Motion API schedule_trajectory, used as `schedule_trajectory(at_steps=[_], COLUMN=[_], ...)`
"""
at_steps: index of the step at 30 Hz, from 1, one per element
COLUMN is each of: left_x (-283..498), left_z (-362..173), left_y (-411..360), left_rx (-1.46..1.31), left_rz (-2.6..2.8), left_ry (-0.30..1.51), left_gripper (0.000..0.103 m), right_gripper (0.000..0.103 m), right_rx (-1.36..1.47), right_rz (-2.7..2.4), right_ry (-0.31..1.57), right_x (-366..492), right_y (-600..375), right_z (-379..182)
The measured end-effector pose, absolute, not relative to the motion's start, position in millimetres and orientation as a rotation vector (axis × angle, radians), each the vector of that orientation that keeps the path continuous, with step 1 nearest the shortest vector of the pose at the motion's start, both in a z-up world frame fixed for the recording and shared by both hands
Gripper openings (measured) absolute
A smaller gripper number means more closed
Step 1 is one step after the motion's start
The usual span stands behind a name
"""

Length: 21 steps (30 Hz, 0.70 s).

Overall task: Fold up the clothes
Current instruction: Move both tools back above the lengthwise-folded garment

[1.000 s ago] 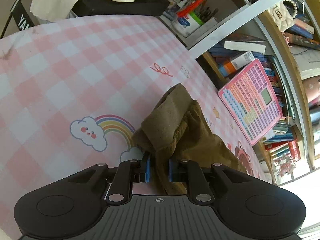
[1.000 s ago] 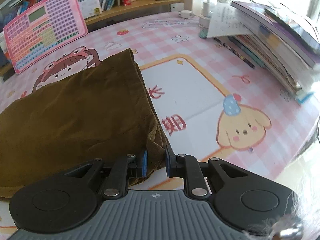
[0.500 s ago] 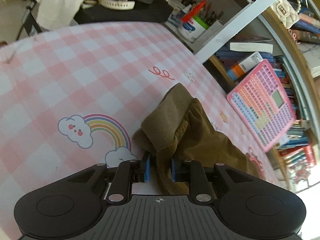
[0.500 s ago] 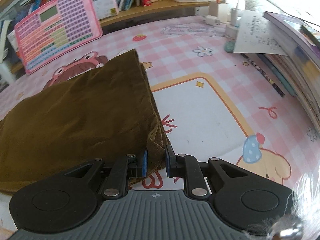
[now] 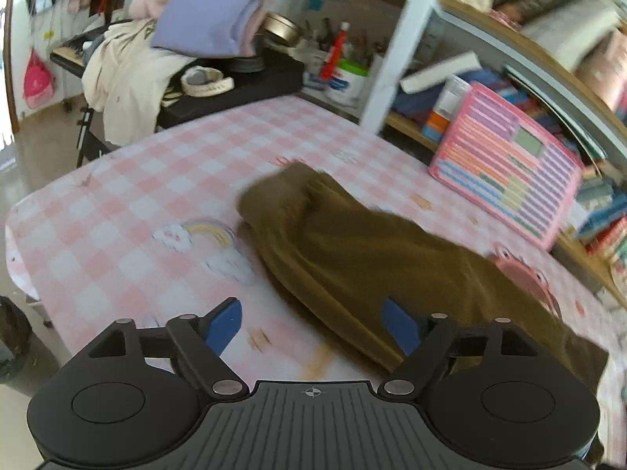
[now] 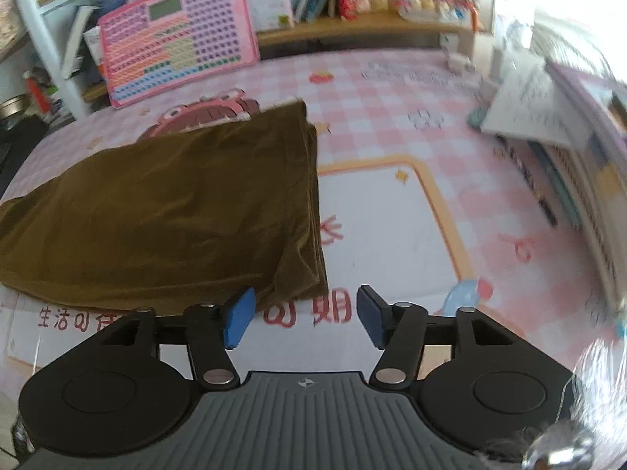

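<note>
my left gripper [image 5: 311,323] is opening its jaws, nothing pinched between them. my right gripper [image 6: 303,315] is opening too, empty. the folded brown garment [image 6: 176,211] lies flat on the pink checked table cover [image 5: 117,203], just ahead of both.

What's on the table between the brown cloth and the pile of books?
Only bare pink checked tablecloth with cartoon prints lies between the folded brown cloth and the stacked books, seen in the right wrist view.

We see an olive-brown garment [image 6: 172,211] on our worktop's pink-and-white checked cover [image 5: 117,215], a pastel rainbow-and-cloud print [image 5: 203,235] left, blue fingers [image 6: 239,317], and a pink toy tablet [image 6: 176,35] far.
</note>
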<state>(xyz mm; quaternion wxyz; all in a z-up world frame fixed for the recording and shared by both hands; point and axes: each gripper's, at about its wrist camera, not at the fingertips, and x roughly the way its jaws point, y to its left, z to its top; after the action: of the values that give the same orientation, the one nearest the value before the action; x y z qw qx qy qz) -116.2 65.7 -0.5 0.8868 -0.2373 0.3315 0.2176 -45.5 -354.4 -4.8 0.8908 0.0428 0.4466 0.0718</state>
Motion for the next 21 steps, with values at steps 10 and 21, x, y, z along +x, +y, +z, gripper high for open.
schedule_trajectory(at_steps=[10,21], left_x=[-128,-134], left_z=[1,1], left_y=[-12,-29], left_rx=[-0.456,-0.437], left_rz=[0.424,0.469], left_ry=[0.778,0.802], left_gripper=[0.087,0.09], right_gripper=[0.073,0.079], right_rx=[-0.027,-0.053], right_rz=[0.312,0.374], right_ry=[0.893,0.895], right_x=[-45,-46], right_y=[-346,-345], right_z=[-1,-4])
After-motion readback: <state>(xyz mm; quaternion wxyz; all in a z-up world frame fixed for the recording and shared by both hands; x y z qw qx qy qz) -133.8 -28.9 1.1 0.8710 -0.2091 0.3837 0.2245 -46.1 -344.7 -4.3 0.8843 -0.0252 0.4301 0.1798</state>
